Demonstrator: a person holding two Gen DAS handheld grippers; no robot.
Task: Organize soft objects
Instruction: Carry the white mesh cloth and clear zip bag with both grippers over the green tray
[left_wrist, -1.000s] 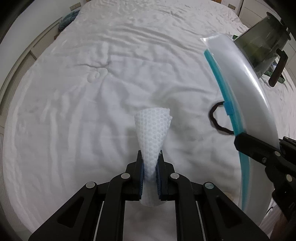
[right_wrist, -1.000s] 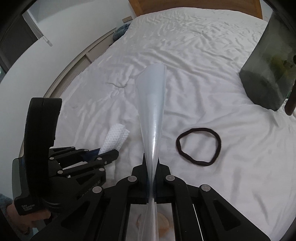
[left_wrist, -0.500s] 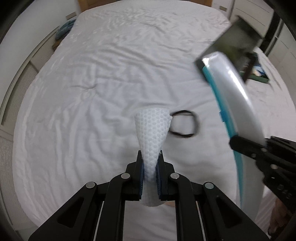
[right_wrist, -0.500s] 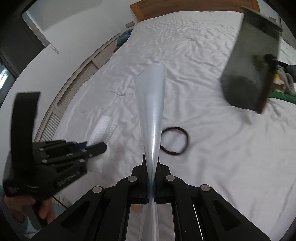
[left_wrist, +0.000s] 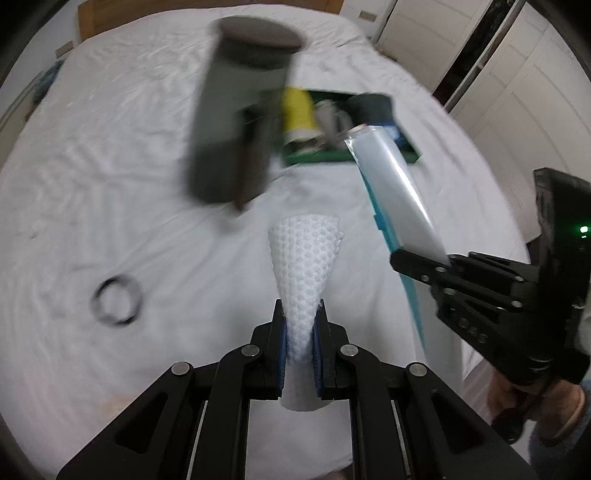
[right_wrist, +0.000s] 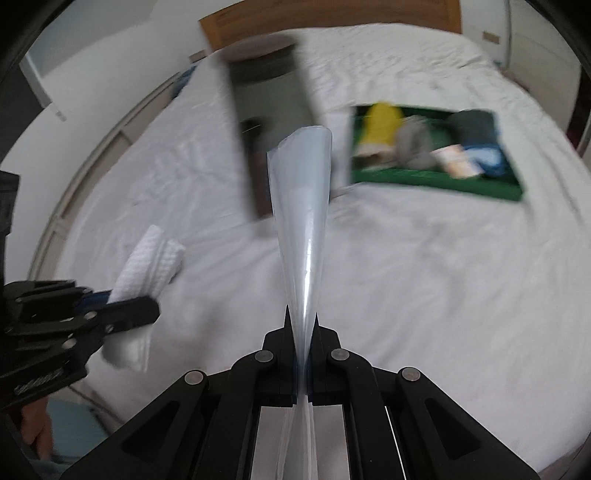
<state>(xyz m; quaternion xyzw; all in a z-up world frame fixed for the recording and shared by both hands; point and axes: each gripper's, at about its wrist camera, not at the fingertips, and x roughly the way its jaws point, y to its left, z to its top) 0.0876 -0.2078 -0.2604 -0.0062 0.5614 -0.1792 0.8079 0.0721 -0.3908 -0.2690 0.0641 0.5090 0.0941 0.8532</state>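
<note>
Both views have swung right since a second ago, bringing the green tray (right_wrist: 436, 181) into sight. Your left gripper (left_wrist: 300, 332) clenches the white cloth (left_wrist: 303, 258); your right gripper (right_wrist: 302, 332) pinches the bag (right_wrist: 301, 206) (both aloft). Nothing bagged yet; hair tie (left_wrist: 116, 301) waits on the bed (left_wrist: 110, 155), near left.

Light: soft, even, I see no hard shadows | Blur: heavy motion smear on the dark bin (left_wrist: 240, 122) and green tray (right_wrist: 476, 184) in both views | Sharp: only my left gripper (left_wrist: 301, 332) and right gripper (right_wrist: 303, 347) | Edges: fisheye bending, black vignette corners | Glare: faint sheen on the plastic bag (right_wrist: 301, 206)
</note>
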